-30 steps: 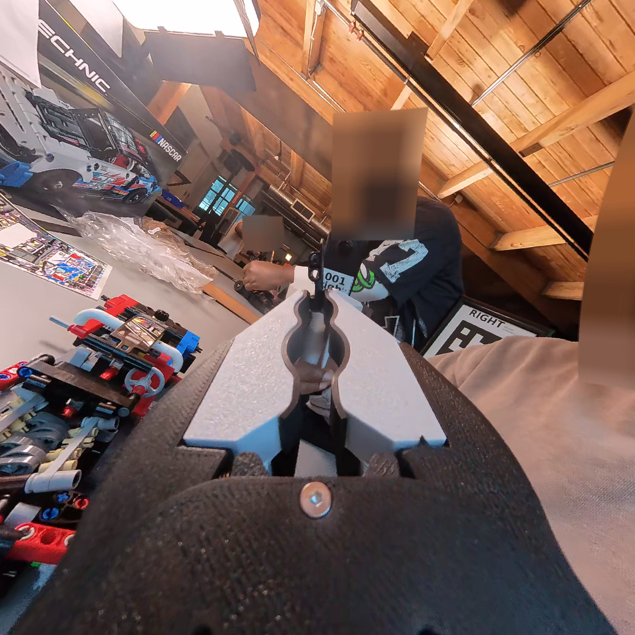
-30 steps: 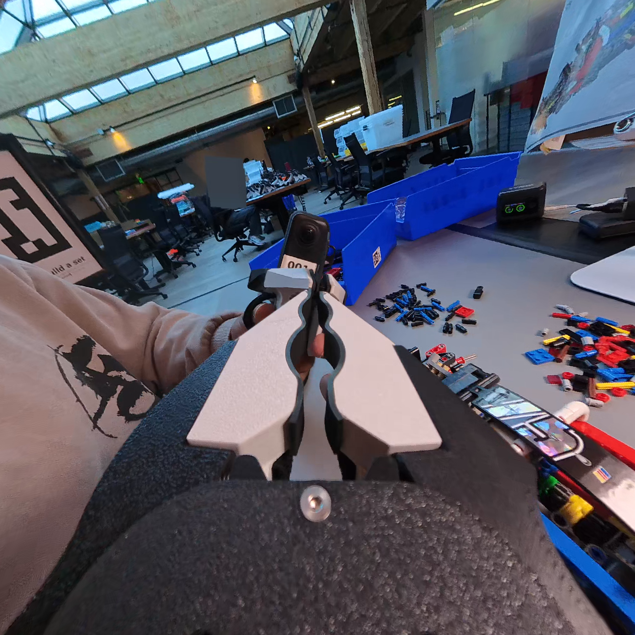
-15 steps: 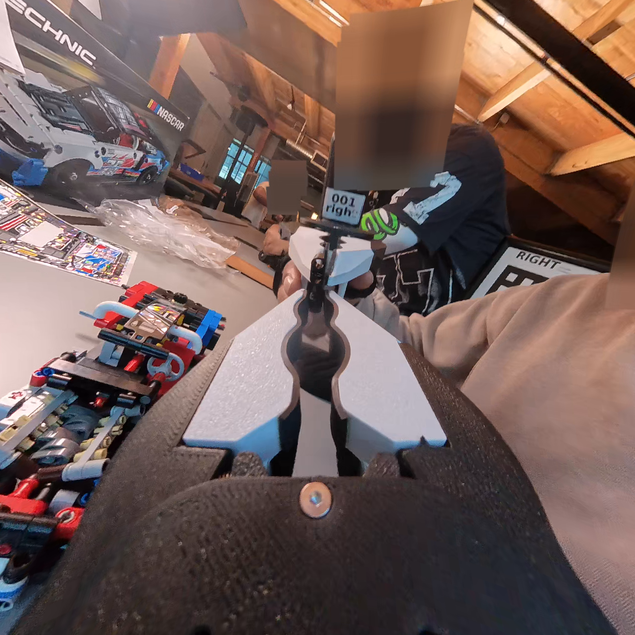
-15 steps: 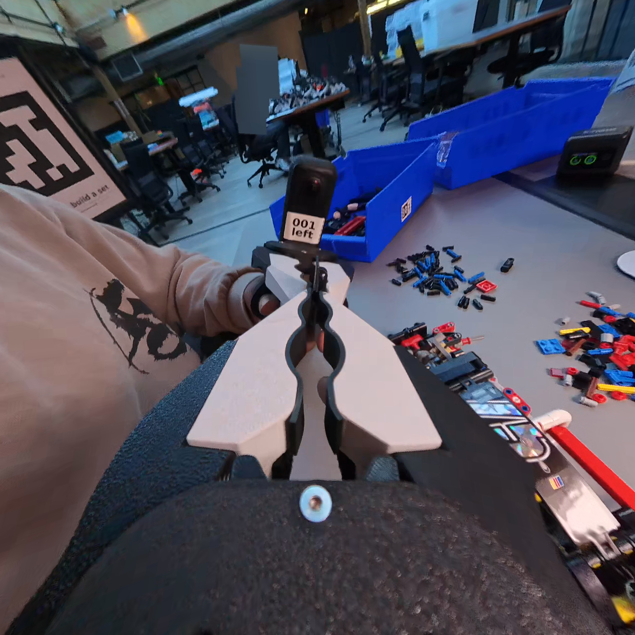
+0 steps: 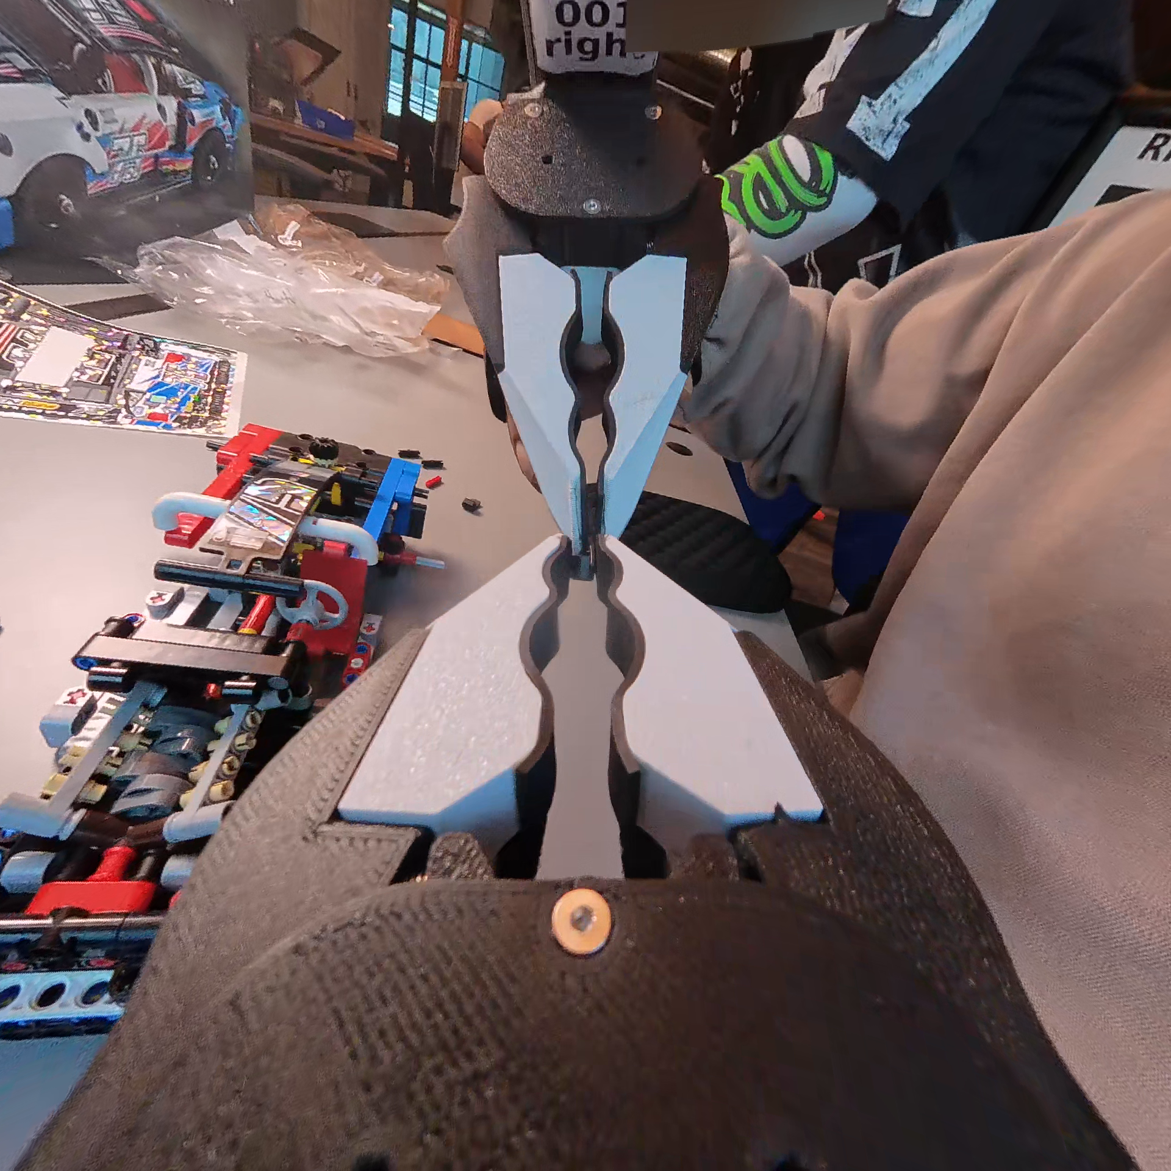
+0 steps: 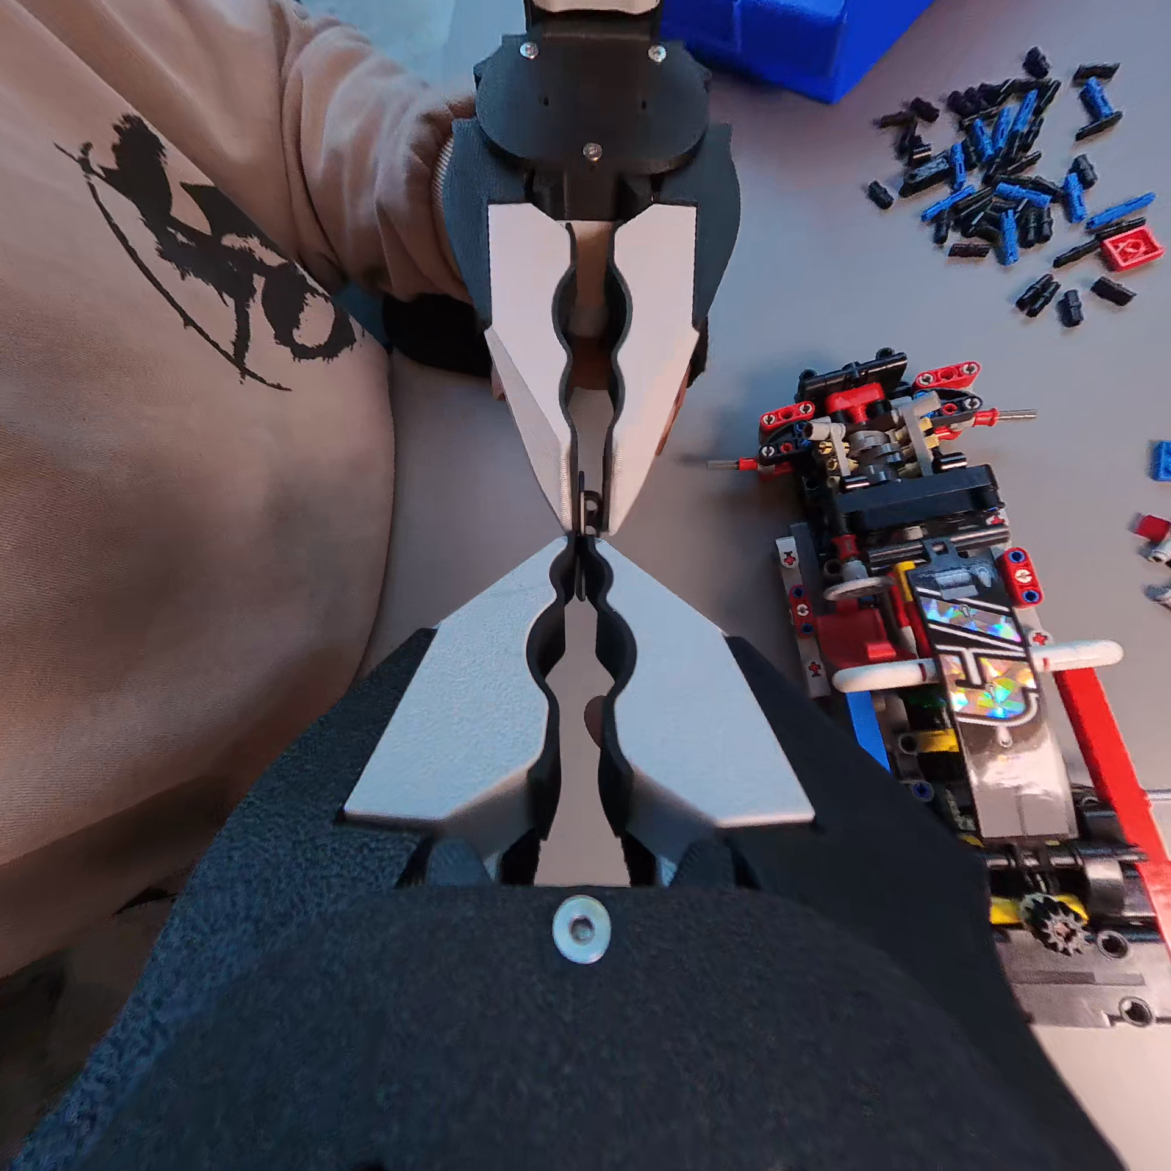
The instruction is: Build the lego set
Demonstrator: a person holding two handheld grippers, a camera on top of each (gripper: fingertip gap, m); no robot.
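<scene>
My left gripper (image 5: 580,557) and right gripper (image 6: 580,552) meet tip to tip above the grey table. Both are shut on a small thin black lego piece (image 5: 583,563), which shows in the right wrist view (image 6: 589,507) between the two pairs of tips. In the left wrist view the right gripper (image 5: 586,529) comes in from above. In the right wrist view the left gripper (image 6: 586,516) comes in from above. The partly built lego car (image 5: 253,602) lies on the table left of the left gripper, and right of the right gripper (image 6: 938,602).
A pile of black and blue pins (image 6: 1014,184) and a blue bin (image 6: 792,38) lie beyond the car. A sticker sheet (image 5: 114,374), a plastic bag (image 5: 272,285) and the set's box (image 5: 114,127) are at the far left. A beige sleeve (image 6: 190,507) fills one side. Only a small space, under 4 cm, lies between the two pairs of fingers.
Both grippers have tilted down toward the table and closed in on each other. They now meet tip to tip on the small black piece.
</scene>
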